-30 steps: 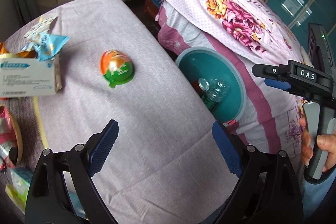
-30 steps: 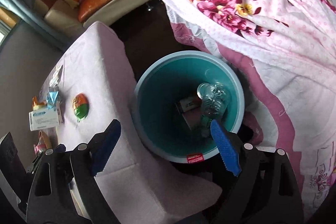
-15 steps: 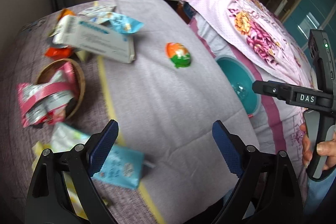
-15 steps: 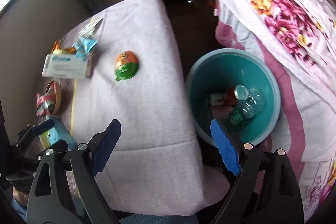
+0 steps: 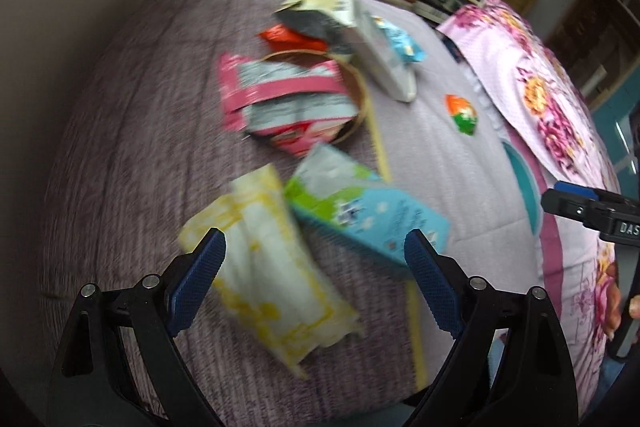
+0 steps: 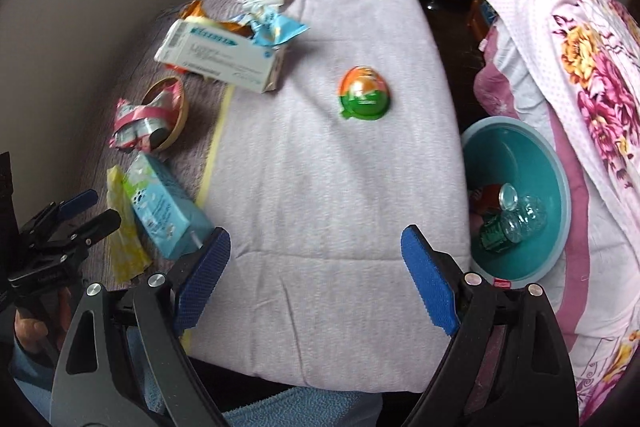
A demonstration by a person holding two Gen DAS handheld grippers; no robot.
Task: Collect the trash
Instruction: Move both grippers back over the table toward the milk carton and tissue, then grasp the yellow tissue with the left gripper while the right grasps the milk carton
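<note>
Left wrist view: the left gripper (image 5: pixel 314 279) hangs with its jaws wide apart and nothing in them. The yellow-and-white packet (image 5: pixel 272 275) lies on the table right between and under the pads, its long axis running from the left pad down toward the right. The blue carton (image 5: pixel 372 215) sits just ahead of the right pad, its long side slanting away to the left. Everything here is blurred, so finer contact cannot be told.

Right wrist view: the right gripper (image 6: pixel 316 275) also stands wide apart and empty, over bare cloth. The orange-and-green wrapper (image 6: pixel 365 93) lies well ahead of its jaws, roughly centred. The teal bin (image 6: pixel 560 187), with bottles inside, is just beyond the right pad. The left gripper looks nearer to trash.
</note>
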